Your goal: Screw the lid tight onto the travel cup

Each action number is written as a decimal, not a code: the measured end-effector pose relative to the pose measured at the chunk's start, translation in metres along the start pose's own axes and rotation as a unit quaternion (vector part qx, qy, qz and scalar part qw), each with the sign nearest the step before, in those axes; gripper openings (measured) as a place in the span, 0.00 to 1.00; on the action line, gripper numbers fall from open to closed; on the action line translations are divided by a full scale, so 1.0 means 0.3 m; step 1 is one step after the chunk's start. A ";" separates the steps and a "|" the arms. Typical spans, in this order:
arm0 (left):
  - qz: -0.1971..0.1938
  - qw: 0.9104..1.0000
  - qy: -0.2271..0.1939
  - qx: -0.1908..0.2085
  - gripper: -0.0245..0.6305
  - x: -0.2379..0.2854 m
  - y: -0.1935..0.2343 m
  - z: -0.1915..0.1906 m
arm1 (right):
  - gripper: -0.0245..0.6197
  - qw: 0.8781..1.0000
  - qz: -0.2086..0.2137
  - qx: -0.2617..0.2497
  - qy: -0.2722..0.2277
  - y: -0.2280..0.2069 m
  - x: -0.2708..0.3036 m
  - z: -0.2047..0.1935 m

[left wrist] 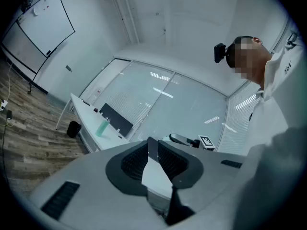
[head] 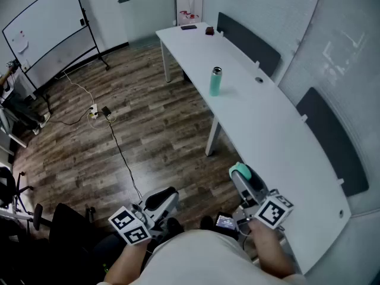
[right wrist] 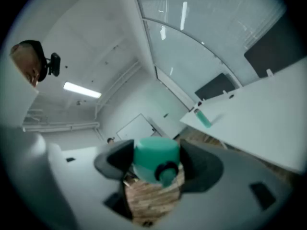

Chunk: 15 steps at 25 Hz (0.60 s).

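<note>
- The long white worktop (head: 279, 135) curves along the right wall, with dark panels (head: 249, 40) standing along its far edge. Its near edge borders the wood floor (head: 148, 117).
- A cable (head: 122, 153) trails over the floor and a whiteboard (head: 47, 25) stands at the far left.
- The travel cup (head: 215, 82) stands upright near the worktop's floor-side edge, with bare surface all round it. It is well apart from both grippers. What is inside it cannot be seen.
- The cup has a teal body and a darker, silvery top.
- The right gripper (head: 242, 177) hangs over the worktop's near edge, its jaws pinching the teal lid (right wrist: 154, 158), a rounded cap with a dark-ringed teal knob.
- The left gripper (head: 163, 199) is held over the floor, jaws pressed together on nothing.
</note>
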<state>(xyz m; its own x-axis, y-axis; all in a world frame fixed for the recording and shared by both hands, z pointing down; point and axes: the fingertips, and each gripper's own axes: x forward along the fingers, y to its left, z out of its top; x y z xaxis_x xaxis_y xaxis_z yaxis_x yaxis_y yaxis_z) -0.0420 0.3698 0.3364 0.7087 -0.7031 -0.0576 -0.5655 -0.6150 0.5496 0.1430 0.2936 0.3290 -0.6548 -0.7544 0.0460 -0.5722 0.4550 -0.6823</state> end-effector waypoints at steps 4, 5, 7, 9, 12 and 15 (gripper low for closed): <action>0.005 1.000 -0.001 -0.002 0.16 0.008 0.013 0.002 | 0.50 1.000 0.001 0.003 0.002 -0.007 0.015 0.014; 0.005 1.000 -0.001 -0.002 0.16 0.010 0.011 0.002 | 0.50 1.000 0.000 0.006 0.000 -0.010 0.012 0.018; 0.004 1.000 -0.002 0.000 0.16 0.015 0.011 0.006 | 0.50 1.000 0.001 0.016 -0.005 -0.018 0.013 0.028; 0.004 1.000 -0.002 0.002 0.16 0.018 0.013 0.007 | 0.50 1.000 0.002 0.027 -0.007 -0.029 0.015 0.030; 0.006 1.000 0.001 0.003 0.16 0.018 0.015 0.000 | 0.50 0.999 0.001 0.034 -0.008 -0.035 0.014 0.028; 0.011 1.000 0.002 0.007 0.16 0.023 0.022 0.001 | 0.50 0.999 -0.001 0.036 -0.007 -0.042 0.019 0.030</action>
<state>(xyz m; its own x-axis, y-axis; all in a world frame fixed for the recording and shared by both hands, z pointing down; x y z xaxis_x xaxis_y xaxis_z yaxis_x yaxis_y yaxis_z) -0.0410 0.3607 0.3395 0.6981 -0.7148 -0.0420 -0.5866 -0.6046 0.5389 0.1509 0.2792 0.3312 -0.6465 -0.7620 0.0363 -0.5354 0.4193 -0.7332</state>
